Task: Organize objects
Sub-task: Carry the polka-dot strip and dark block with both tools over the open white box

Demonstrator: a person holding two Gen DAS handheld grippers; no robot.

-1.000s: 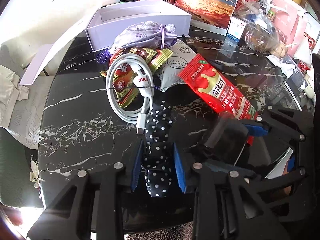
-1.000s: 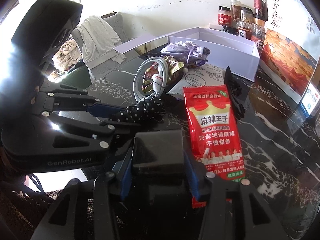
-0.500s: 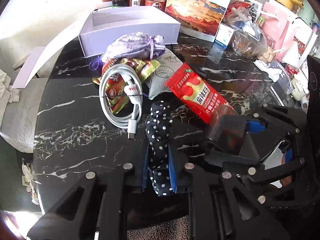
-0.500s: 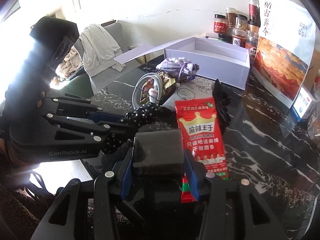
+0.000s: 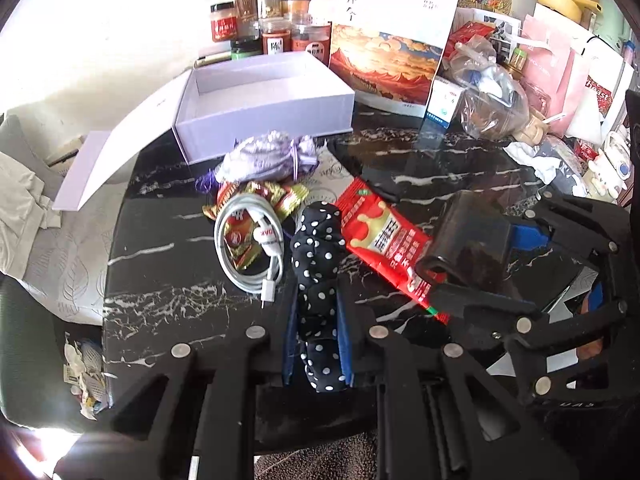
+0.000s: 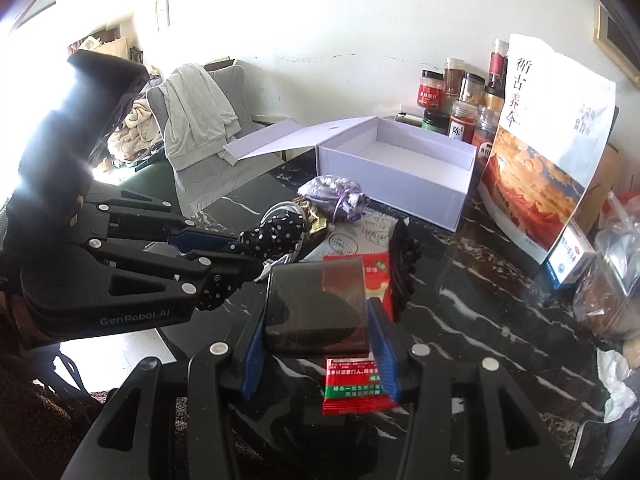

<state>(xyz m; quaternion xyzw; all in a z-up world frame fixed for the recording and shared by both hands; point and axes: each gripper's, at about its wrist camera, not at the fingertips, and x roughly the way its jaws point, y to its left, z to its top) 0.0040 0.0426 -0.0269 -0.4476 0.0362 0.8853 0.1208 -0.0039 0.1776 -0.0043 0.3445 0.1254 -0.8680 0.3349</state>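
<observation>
change: both grippers sit higher over the table than a second ago; polka-dot fabric piece and dark box now off the marble, left jaws have just been closing on the fabric
left gripper [image 5: 316,340]: blue pads pinched tight on black white-dotted fabric scrunchie-like piece [image 5: 318,264], which sticks out forward past the fingertips and hangs a bit below them
right gripper [image 6: 316,344]: clamped on dark glossy rectangular box [image 6: 316,308], held by its two side faces, lifted over the red packet
table: black marble top with white veins [image 5: 160,292], round near edge
red snack packet [image 5: 384,240]: flat on table near middle, partly under the dark box in both views
white coiled charging cable [image 5: 250,248]: on table left of the fabric piece, lying on red-gold foil candy wrappers [image 5: 288,200]
lilac drawstring pouch [image 5: 268,158]: behind the cable, just in front of the box
open lilac cardboard box [image 5: 264,108]: far side of table, empty, lid [image 5: 120,160] flapped out toward left edge
white patterned sachet [image 6: 352,236]: flat, between pouch and red packet
black hair claw clip [image 6: 404,272]: on table just right of red packet
spice jars [image 5: 260,24]: back edge, behind box
tall printed bag with orange landscape [image 5: 388,32]: back edge, right of jars
clear plastic bags [image 5: 488,96]: far right corner clutter
</observation>
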